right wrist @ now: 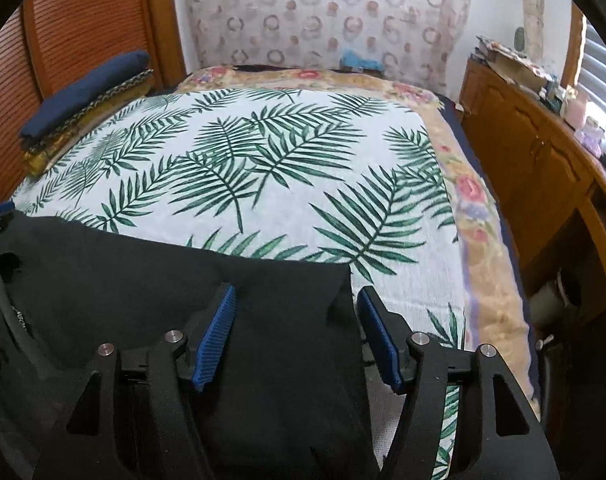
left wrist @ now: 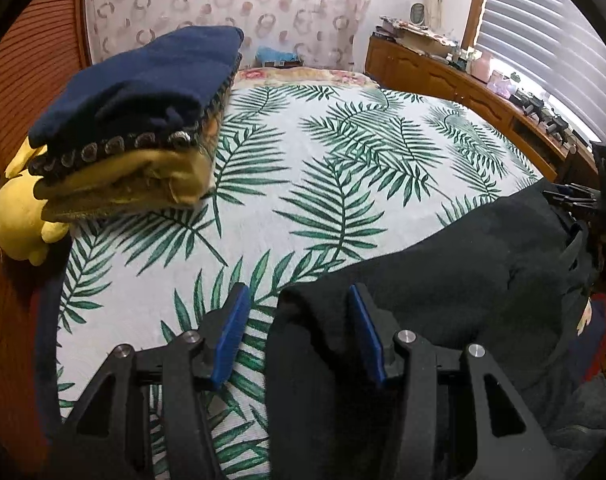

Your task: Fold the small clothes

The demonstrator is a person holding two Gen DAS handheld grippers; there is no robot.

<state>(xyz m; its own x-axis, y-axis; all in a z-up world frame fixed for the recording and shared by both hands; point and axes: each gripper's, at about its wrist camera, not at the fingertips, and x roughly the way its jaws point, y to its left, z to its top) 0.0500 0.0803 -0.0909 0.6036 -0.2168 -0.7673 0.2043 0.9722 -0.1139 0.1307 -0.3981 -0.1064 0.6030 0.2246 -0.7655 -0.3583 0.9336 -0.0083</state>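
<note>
The bed with its white cover printed in green palm fronds [right wrist: 287, 184] carries everything. A black knit garment [right wrist: 151, 280] lies across its near edge, spanning both views. The stack of folded navy and mustard clothes [left wrist: 135, 120] sits at the far left, well apart. The left gripper [left wrist: 299, 336] and the right gripper [right wrist: 297, 334] each have their blue-padded fingers apart around a garment corner, not clamped. Closing on one layer only, or unevenly, would likely skew the fold.
</note>
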